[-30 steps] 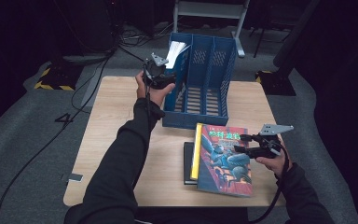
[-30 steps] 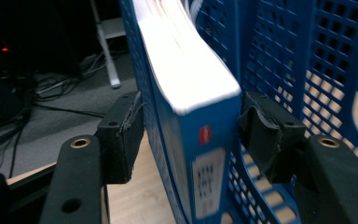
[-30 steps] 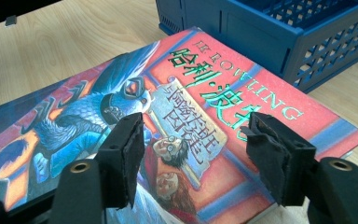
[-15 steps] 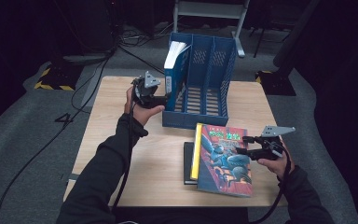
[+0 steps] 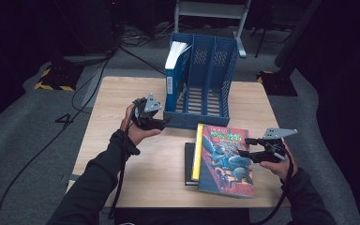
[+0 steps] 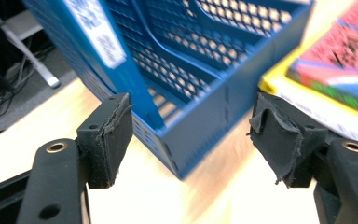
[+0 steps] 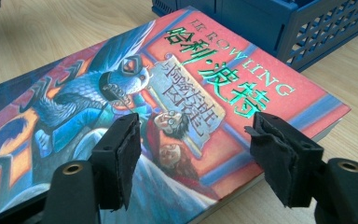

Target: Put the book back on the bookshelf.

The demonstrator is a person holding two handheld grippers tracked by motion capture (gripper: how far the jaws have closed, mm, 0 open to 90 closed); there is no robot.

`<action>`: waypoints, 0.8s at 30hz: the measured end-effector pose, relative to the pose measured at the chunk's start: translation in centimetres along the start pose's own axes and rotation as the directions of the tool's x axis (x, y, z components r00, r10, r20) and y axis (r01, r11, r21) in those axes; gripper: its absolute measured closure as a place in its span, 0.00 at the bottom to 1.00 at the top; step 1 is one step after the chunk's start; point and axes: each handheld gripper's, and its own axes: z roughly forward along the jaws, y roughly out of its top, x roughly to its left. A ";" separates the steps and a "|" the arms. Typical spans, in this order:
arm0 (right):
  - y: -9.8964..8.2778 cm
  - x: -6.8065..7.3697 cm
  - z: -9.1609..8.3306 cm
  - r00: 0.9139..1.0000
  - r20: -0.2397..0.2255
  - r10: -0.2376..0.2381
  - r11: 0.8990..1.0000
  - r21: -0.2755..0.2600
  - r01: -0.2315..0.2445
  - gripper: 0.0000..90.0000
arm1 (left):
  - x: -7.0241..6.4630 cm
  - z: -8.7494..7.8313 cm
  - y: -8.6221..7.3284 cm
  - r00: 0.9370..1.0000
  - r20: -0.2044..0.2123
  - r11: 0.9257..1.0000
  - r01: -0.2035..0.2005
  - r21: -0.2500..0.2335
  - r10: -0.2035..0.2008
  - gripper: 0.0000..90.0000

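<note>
The left gripper (image 5: pixel 161 123) holds its fingers (image 6: pixel 114 135) wide apart with nothing between the pads; they have just been opening. They point at the near left corner of the blue file rack (image 5: pixel 225 70), just short of its front wall and not touching it. In the left gripper view that corner (image 6: pixel 200 135) sits in the gap between the pads, with bare wood of the counter (image 6: pixel 28 135) beneath.

In the rack's leftmost compartment a blue-spined book (image 5: pixel 173 77) stands upright, its white page edges leaning slightly toward the rack's left wall. The rack itself sits at the middle of the counter's far edge (image 5: pixel 122 84).

The right gripper (image 5: pixel 243 147) also has its fingers (image 7: pixel 119 154) spread, gripping nothing. They hover low over the right part of the colourful paperback (image 5: pixel 227 159), whose cover carries green Chinese characters and a picture of a winged creature (image 7: pixel 74 107). Whether the pads touch the cover cannot be told.

That paperback lies flat near the counter's near right corner, on top of a yellow-edged book (image 5: pixel 197 152), which in turn rests on a black book (image 5: pixel 189 164). The stack lies just in front of the rack, a narrow strip of wood between them.
</note>
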 end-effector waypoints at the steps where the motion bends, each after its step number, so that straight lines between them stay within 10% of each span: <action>1: -0.1 0.1 -0.1 1.000 0.000 0.000 1.000 0.000 0.000 0.38 | -0.5 0.2 -0.6 1.000 0.015 1.000 -0.015 0.019 0.015 0.34; 9: -0.1 0.2 -0.2 1.000 0.005 -0.002 1.000 0.009 0.002 0.37 | -2.9 2.1 -4.0 0.992 0.101 0.986 -0.086 0.145 0.072 0.33; 24: -0.6 1.1 -1.0 0.999 0.037 0.018 0.993 0.112 -0.022 0.30 | -6.1 1.1 -8.0 0.962 0.249 0.972 -0.161 0.170 0.116 0.27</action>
